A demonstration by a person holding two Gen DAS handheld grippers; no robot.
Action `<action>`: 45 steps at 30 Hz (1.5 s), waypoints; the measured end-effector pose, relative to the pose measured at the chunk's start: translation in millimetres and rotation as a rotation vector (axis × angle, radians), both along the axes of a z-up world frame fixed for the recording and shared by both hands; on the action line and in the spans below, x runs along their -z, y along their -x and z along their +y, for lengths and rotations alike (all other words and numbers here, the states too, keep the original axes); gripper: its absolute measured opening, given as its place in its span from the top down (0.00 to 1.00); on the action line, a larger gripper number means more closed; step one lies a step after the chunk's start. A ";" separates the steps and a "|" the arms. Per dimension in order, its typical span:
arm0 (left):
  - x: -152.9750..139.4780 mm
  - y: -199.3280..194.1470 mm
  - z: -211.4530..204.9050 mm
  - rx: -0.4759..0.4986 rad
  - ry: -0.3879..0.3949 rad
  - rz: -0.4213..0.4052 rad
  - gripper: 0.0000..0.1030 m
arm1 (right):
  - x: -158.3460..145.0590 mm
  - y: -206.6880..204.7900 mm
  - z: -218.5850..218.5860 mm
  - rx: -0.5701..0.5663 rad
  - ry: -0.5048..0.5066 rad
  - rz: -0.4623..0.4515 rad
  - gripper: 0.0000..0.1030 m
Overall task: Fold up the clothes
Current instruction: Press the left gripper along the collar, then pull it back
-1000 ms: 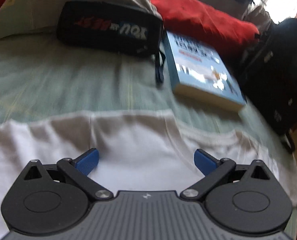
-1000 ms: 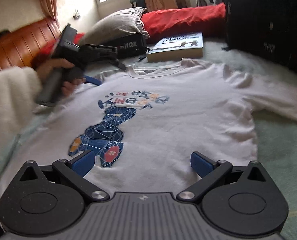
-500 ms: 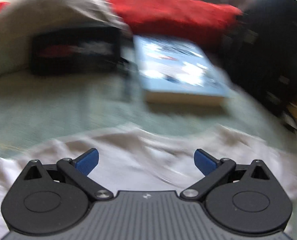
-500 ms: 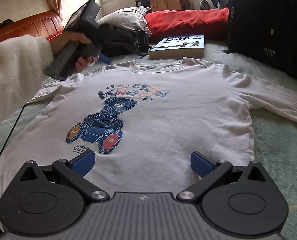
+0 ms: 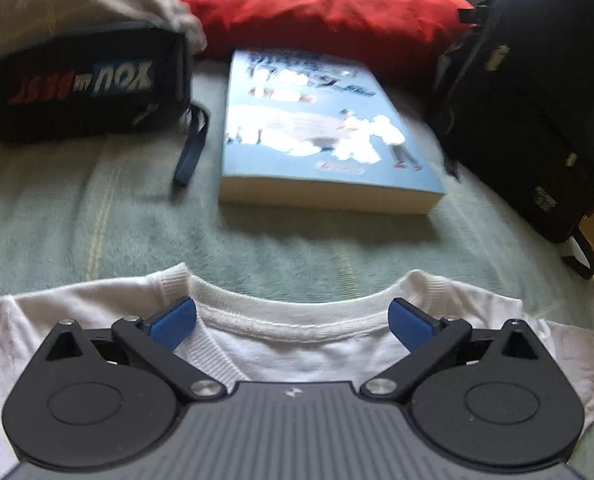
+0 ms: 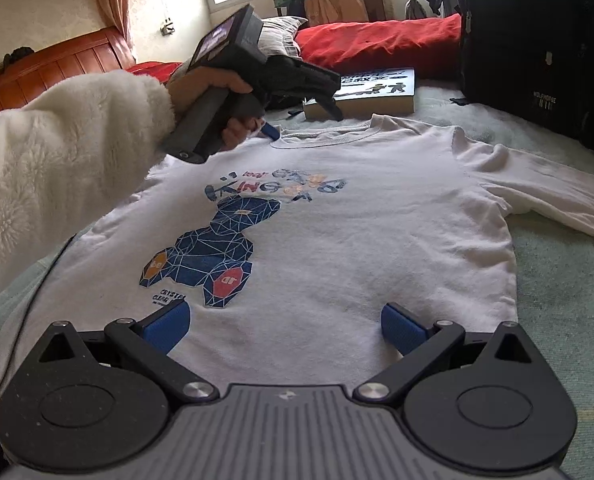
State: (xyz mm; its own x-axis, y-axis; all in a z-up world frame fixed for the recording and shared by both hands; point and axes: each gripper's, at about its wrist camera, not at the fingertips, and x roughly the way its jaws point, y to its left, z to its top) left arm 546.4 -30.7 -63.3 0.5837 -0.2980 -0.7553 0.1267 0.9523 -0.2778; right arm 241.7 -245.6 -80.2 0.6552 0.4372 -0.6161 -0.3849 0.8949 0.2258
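A white long-sleeved shirt with a blue bear print lies flat and face up on the green bed cover. Its right sleeve stretches out to the right. My left gripper is open, its blue pads either side of the neckline. In the right wrist view the left gripper hovers at the collar, held by a hand in a fluffy white sleeve. My right gripper is open and empty above the shirt's lower hem.
A blue book lies just beyond the collar. A black pouch sits to its left, with a grey pillow and a red pillow behind. A black backpack stands at the right. A wooden headboard is at the left.
My left gripper has moved right along the top of the shirt, from the left shoulder to the neckline. My right gripper has stayed over the hem.
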 end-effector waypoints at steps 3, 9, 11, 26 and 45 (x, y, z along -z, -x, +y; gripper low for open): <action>-10.4 14.8 -12.9 0.080 0.059 0.000 0.02 | -0.7 0.5 -1.5 0.000 -0.007 0.003 0.00; 2.9 27.3 -53.6 0.277 0.107 0.082 0.01 | -0.5 1.5 -1.2 -0.005 -0.003 0.001 0.00; 13.7 20.2 -61.3 0.255 0.058 0.054 0.01 | -0.1 1.2 -2.4 -0.008 -0.009 0.003 0.00; -63.7 71.8 -22.0 0.177 -0.057 -0.018 0.01 | -21.0 13.3 -2.3 -0.024 -0.073 -0.002 0.00; -30.1 347.4 51.1 0.312 -0.328 -0.166 0.01 | 0.9 58.7 17.1 0.024 0.258 0.006 0.00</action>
